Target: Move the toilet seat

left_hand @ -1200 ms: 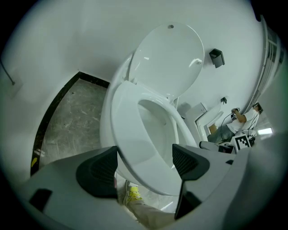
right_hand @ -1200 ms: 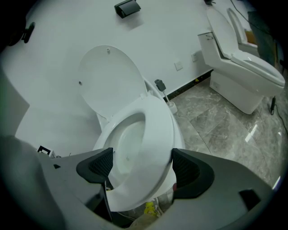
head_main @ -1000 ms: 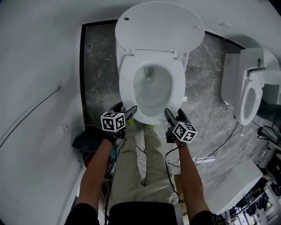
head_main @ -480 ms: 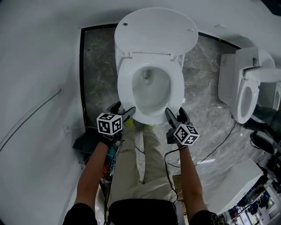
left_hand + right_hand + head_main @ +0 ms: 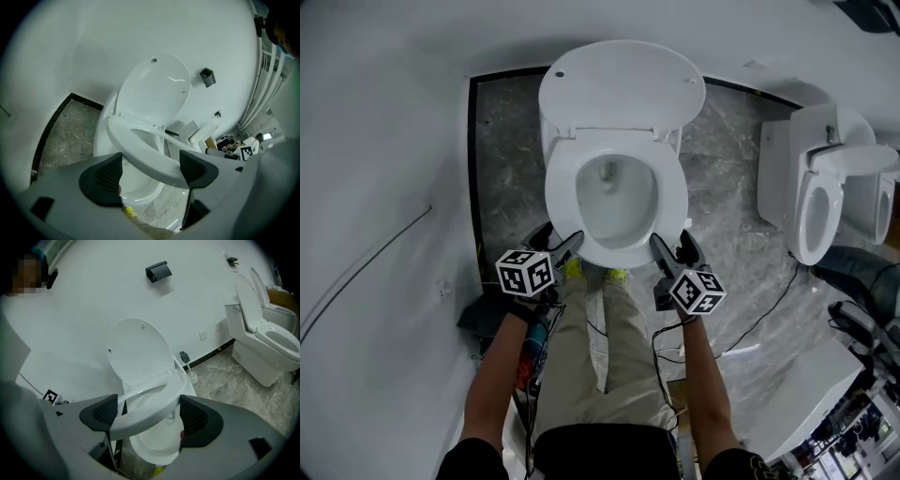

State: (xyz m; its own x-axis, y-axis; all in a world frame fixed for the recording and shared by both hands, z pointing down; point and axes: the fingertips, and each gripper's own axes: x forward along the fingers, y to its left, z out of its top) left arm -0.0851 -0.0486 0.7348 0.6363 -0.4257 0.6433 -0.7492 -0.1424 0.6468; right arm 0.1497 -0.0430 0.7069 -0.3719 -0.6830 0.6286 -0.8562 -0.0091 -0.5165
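My left gripper [image 5: 560,238] and right gripper [image 5: 672,244] each clamp wide on the toilet seat [image 5: 140,157]. I'd lift evenly toward the lid [image 5: 622,84] ahead.

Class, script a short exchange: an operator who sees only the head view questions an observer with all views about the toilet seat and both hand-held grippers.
Operator: From above, the seat looks flat on the bowl. Is it?
Observer: No. The toilet seat is tilted up at its front, clear of the bowl.
Operator: What is holding it up?
Observer: Its front rim sits between the pads of the left hand-held gripper and the right hand-held gripper, apparently touching both pads of each.
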